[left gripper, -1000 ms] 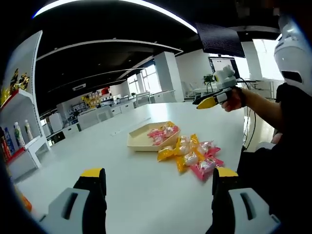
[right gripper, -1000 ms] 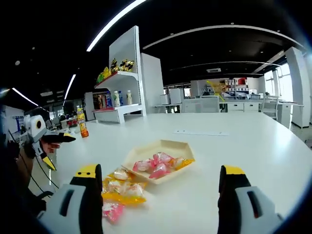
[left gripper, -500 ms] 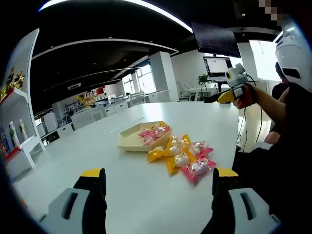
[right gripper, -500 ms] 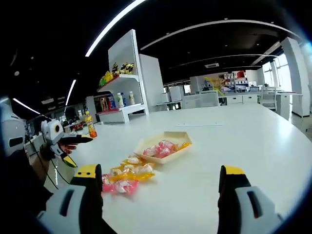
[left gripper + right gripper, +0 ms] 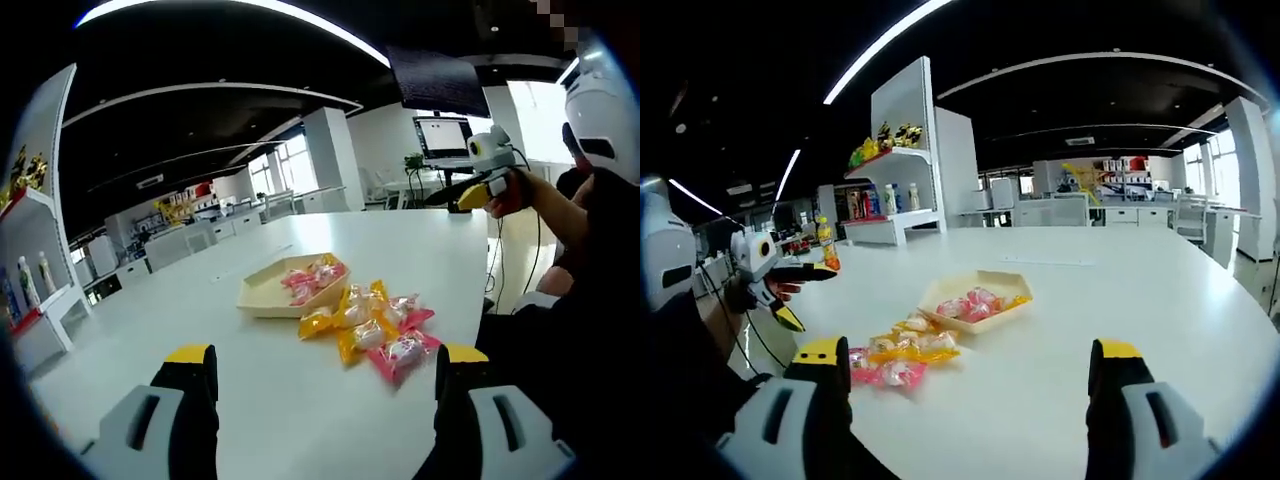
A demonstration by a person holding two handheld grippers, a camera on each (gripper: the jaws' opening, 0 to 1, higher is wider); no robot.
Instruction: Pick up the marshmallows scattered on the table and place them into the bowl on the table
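Observation:
A shallow beige bowl [image 5: 262, 296] stands mid-table with pink marshmallow packets [image 5: 308, 279] inside. A loose heap of yellow and pink packets [image 5: 372, 328] lies on the white table just beside it, towards me. My left gripper [image 5: 325, 372] is open and hangs short of the heap, with nothing between its jaws. In the right gripper view the bowl [image 5: 943, 293] sits ahead and the heap [image 5: 895, 350] lies left of centre. My right gripper [image 5: 968, 362] is open and holds nothing. Each gripper also appears in the other's view: the right gripper [image 5: 478, 186], the left gripper [image 5: 775, 280].
The big white table [image 5: 320, 425] curves away on both sides; its edge runs near the person's dark sleeve [image 5: 570, 330]. A shelf unit [image 5: 895, 195] with bottles and toys stands behind, with an orange bottle [image 5: 826, 245] near it. A flat sheet [image 5: 1040, 262] lies beyond the bowl.
Both cameras have shifted a little, so the bowl and heap sit slightly differently in each view. Neither the packets nor the bowl have moved, and both grippers have stayed open.

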